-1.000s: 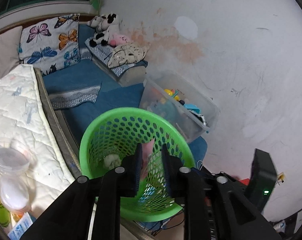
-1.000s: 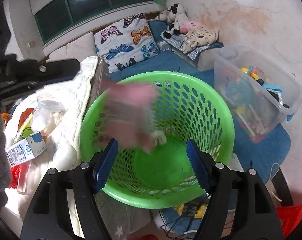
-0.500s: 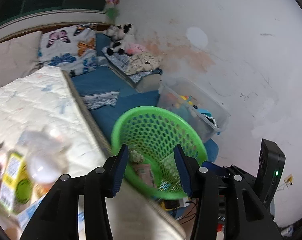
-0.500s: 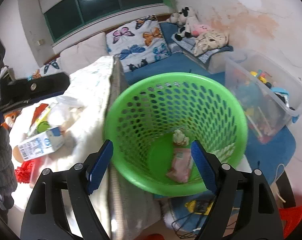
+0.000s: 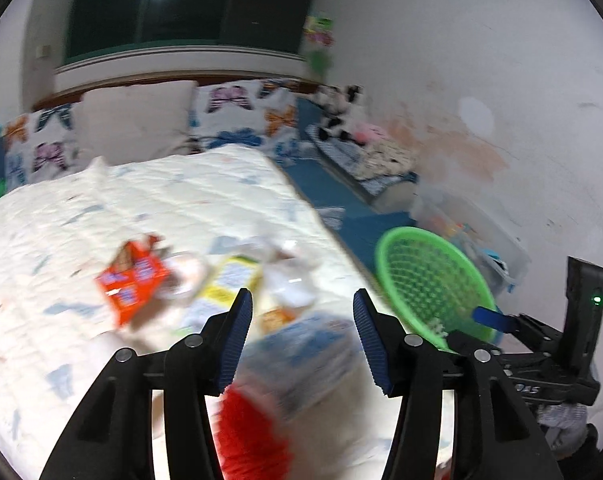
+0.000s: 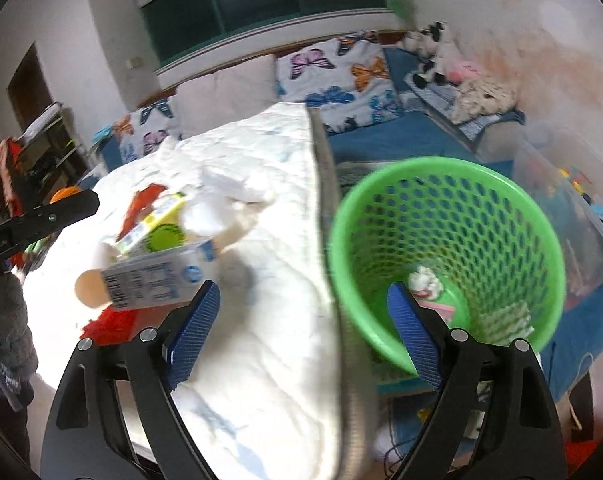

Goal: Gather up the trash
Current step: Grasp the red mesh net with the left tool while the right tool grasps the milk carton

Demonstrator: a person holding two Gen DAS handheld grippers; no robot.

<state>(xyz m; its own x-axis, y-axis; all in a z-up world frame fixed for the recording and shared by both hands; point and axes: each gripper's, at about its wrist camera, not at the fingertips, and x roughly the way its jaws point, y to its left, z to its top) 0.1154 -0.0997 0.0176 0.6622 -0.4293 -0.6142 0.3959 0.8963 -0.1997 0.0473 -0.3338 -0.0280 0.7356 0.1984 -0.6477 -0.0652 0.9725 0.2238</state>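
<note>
The green perforated basket (image 6: 445,256) stands on the floor against the quilted mattress (image 6: 269,320) edge. It holds a pink wrapper (image 6: 441,308) and a white wad (image 6: 423,280). Both grippers have just been opening. The left gripper (image 5: 301,316) is spread with nothing gripped over a blurred carton (image 5: 305,348). The right gripper (image 6: 301,308) gapes empty, straddling the edge. Cartons (image 6: 153,280) cluster on the bed; the remaining quilt is bare.

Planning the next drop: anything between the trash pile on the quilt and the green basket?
Nothing visible blocks it. The trash pile lies on the white quilt, and the green basket stands open-topped just past the quilt's edge. Only bare quilt lies between. Both the right gripper and the left gripper are open and empty.
</note>
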